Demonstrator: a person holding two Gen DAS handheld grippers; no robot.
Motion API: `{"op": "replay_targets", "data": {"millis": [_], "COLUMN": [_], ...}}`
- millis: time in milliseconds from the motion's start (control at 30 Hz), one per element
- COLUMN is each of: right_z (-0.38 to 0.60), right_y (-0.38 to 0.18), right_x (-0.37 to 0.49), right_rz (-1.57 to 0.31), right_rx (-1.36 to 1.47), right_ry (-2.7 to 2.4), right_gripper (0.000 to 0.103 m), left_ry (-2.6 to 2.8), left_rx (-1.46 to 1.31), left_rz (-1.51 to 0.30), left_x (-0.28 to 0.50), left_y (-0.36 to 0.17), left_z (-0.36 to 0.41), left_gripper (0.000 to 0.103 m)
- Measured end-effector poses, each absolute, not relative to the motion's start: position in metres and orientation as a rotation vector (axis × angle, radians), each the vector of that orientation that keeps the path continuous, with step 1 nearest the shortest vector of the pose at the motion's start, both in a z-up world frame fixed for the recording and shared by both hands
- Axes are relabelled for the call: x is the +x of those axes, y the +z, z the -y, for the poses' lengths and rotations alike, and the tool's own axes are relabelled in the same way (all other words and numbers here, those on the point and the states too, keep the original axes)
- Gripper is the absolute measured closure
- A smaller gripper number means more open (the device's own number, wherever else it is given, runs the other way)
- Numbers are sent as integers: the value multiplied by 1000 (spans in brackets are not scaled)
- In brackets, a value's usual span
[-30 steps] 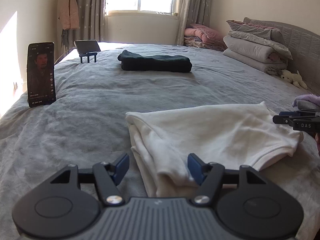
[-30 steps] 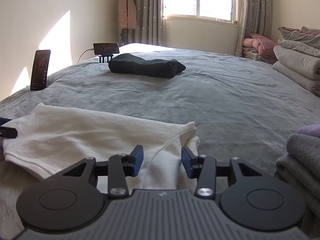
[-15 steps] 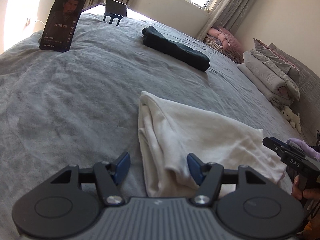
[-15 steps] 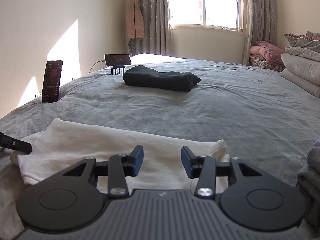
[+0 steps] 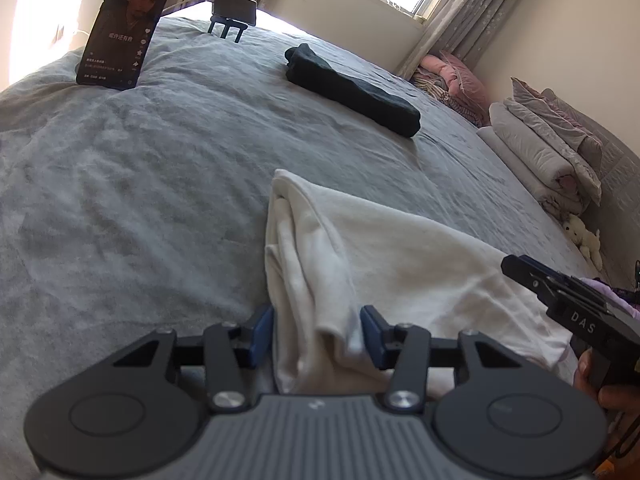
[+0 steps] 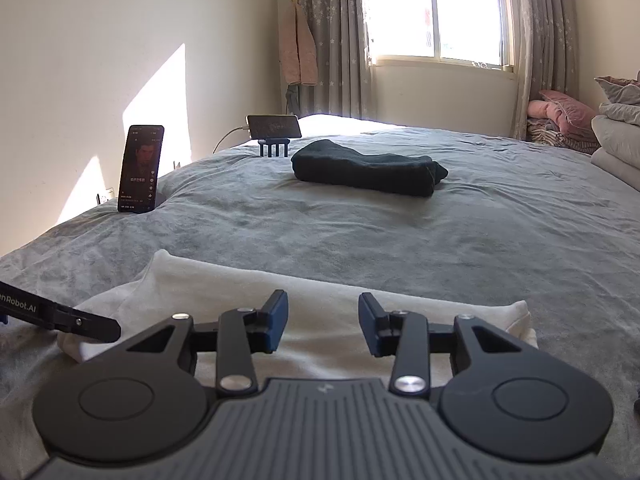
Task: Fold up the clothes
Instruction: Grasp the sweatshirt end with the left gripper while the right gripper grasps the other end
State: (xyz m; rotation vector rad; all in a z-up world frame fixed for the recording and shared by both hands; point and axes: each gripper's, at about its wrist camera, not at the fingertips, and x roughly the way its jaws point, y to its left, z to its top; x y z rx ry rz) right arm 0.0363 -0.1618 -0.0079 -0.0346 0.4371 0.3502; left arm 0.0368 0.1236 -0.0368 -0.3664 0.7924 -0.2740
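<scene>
Grey bedding covers a wide bed that fills both views, with sun from the window falling on the far wall. Nearest, the left gripper has its fingers spread, and the bunched end of a cream garment lies between them, close to both blue pads but not pinched. That garment lies folded into a long band across the near part of the bed. The right gripper hovers over its other half with fingers spread and nothing between them. Beyond it, in the middle of the bed, sits a folded dark garment. Farther left, a phone stands upright at the bed's edge, and a second phone rests sideways on a small stand. Folded quilts are stacked at the right.
</scene>
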Motion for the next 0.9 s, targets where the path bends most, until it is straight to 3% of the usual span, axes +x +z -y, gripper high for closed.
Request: {"op": "replay_targets", "data": {"millis": [167,333,433,500,767,900], "right_z": [149,136,129,123,122,133], "right_y": [-12,-19,-23,-27,-35,-21], "right_x": [44,56,63,68,63,54], "right_rz": [-457,-495,-518,-541,-566,-578], "right_rx": [-41,-58,-69,-77,-95,6], "right_ry": [333,301,282,268,258,330], "right_gripper": [66,70,73,79,77,68], "left_ry": [-270,-269,-261,-257,-242,-248], "left_rx": [-379,-402,-420,-423,-449,-449], "left_rz": [-790,-791,-788,-782,-744,-694], "left_x": [36,37,36,35,29,24], "left_y": [-37,-38,-38,-38,-28,-18], "left_z": [-124,-124,-124,-123,-122,-117], "left_gripper": [60,75,79,81,84,85]}}
